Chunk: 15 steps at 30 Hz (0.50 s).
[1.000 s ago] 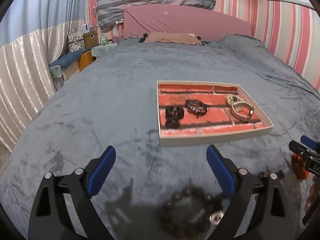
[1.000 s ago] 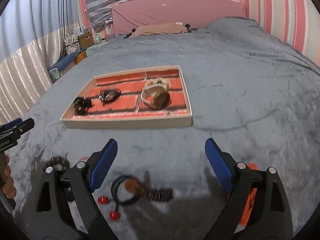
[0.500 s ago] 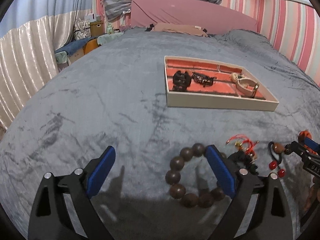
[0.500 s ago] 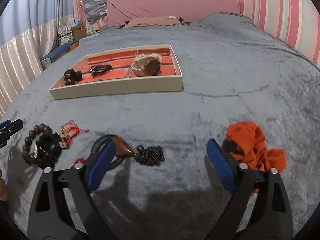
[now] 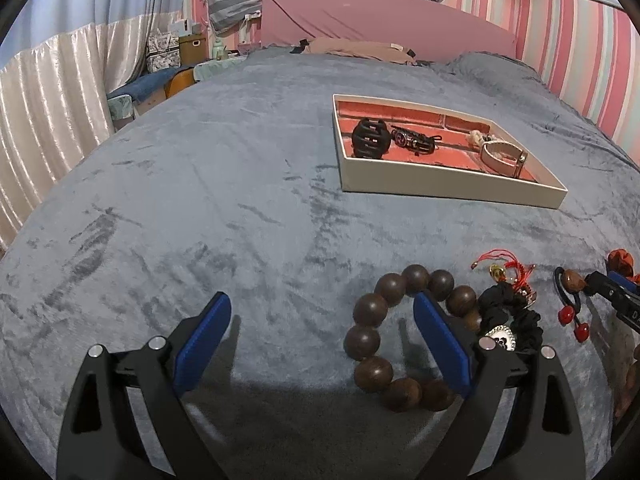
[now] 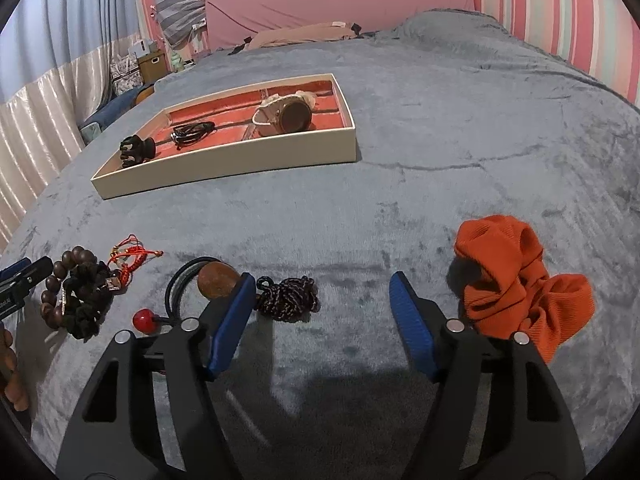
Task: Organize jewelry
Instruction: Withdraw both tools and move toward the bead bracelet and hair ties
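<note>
With both grippers held open and empty, the left gripper straddling the wooden bead bracelet, the entangled black scrunchie could be dragged along.

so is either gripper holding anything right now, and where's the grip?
Nothing is held. The left gripper is open over the blanket beside the bead bracelet; the right gripper, jaws just closing, has only blanket between them.

Both tongs angled downward: left gaping, right narrowing, empty.
</note>
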Each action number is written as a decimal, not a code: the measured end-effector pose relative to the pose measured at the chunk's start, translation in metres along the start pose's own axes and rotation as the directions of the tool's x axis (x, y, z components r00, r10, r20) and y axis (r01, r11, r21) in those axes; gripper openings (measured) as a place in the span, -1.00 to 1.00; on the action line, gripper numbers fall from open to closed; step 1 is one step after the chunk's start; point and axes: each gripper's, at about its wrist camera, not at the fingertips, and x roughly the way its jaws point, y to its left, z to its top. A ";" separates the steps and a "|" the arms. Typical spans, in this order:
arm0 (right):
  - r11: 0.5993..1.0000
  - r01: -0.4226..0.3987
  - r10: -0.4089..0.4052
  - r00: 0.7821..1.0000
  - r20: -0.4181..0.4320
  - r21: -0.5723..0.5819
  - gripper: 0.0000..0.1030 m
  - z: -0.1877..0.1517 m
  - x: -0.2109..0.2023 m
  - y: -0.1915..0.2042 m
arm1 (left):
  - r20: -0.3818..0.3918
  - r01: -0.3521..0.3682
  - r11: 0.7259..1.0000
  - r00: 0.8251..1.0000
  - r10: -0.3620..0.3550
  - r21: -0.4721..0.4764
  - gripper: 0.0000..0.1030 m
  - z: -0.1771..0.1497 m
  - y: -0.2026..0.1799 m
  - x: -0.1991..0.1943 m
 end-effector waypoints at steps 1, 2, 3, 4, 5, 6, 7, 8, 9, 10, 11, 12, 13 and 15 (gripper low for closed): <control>1.000 0.001 -0.001 1.000 0.001 0.002 0.32 0.000 0.000 0.000 | 0.000 0.001 1.000 1.000 -0.001 0.001 0.76 0.000 0.000 0.001; 1.000 0.002 -0.003 1.000 0.004 0.002 0.31 0.001 0.000 0.000 | -0.002 0.004 1.000 1.000 -0.004 0.000 0.76 0.000 0.000 0.002; 1.000 0.002 -0.002 1.000 0.007 0.002 0.30 0.002 0.000 0.000 | -0.006 0.007 1.000 1.000 -0.007 -0.002 0.76 0.000 0.001 0.004; 1.000 0.000 0.000 1.000 0.004 0.000 0.29 0.002 0.001 0.001 | -0.010 0.009 1.000 1.000 -0.009 -0.004 0.76 0.000 0.001 0.005; 1.000 -0.002 0.002 1.000 0.001 -0.002 0.27 0.002 0.002 0.002 | -0.016 0.011 1.000 1.000 -0.011 -0.009 0.76 0.000 0.003 0.007; 1.000 -0.006 0.006 1.000 -0.003 -0.006 0.23 0.002 0.003 0.003 | -0.020 0.012 1.000 1.000 -0.012 -0.013 0.76 0.000 0.004 0.008; 1.000 -0.007 0.007 1.000 -0.004 -0.009 0.20 0.002 0.004 0.003 | -0.023 0.013 1.000 1.000 -0.013 -0.016 0.76 0.000 0.005 0.009; 1.000 -0.008 0.008 1.000 -0.005 -0.012 0.19 0.002 0.004 0.004 | -0.026 0.016 1.000 1.000 -0.017 -0.020 0.76 0.000 0.006 0.010; 1.000 -0.011 0.010 1.000 -0.007 -0.013 0.17 0.002 0.005 0.004 | -0.028 0.019 1.000 0.999 -0.020 -0.020 0.76 0.000 0.006 0.011; 1.000 -0.015 0.015 1.000 -0.011 -0.013 0.11 0.003 0.006 0.004 | -0.033 0.021 1.000 0.999 -0.022 -0.019 0.76 0.000 0.006 0.012; 1.000 -0.020 0.020 1.000 -0.019 -0.014 0.09 0.002 0.007 0.005 | -0.038 0.021 1.000 0.999 -0.022 -0.017 0.76 0.000 0.005 0.014; 1.000 -0.023 0.023 0.999 -0.025 -0.015 0.05 0.002 0.009 0.005 | -0.046 0.022 1.000 0.999 -0.023 -0.014 0.76 0.000 0.005 0.016; 1.000 -0.025 0.024 0.999 -0.033 -0.017 0.03 0.002 0.011 0.006 | -0.050 0.022 1.000 0.998 -0.023 -0.012 0.76 0.000 0.004 0.017; 1.000 -0.027 0.026 0.999 -0.036 -0.017 0.00 0.002 0.013 0.007 | -0.054 0.023 1.000 0.998 -0.024 -0.009 0.75 0.000 0.004 0.018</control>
